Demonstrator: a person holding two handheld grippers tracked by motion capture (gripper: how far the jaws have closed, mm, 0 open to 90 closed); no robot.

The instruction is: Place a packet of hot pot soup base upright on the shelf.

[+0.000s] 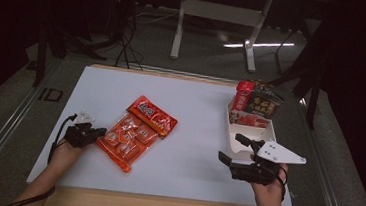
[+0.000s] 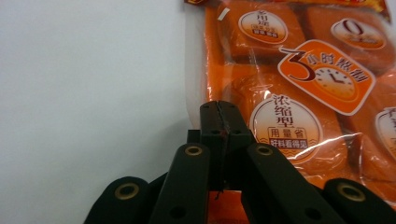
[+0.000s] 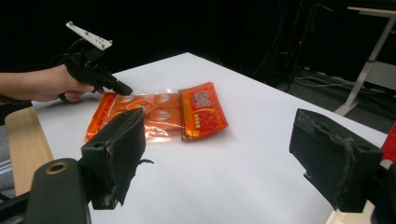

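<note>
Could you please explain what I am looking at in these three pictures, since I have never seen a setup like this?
A person sits at a white table with a hand-held two-jaw tool in each hand. The high view looks down from above; the other two come from cameras riding on each tool. The left gripper has its jaws shut on the clear edge of an orange snack pack, as the left gripper view shows. The right gripper hovers with jaws wide open and nothing between them. Beside it stands a white box holding more food packets.

Dark room, grey floor (image 1: 195, 59); a white-legged desk frame (image 1: 218, 16) stands behind the white surface (image 1: 202, 150), cables perhaps beside it.
</note>
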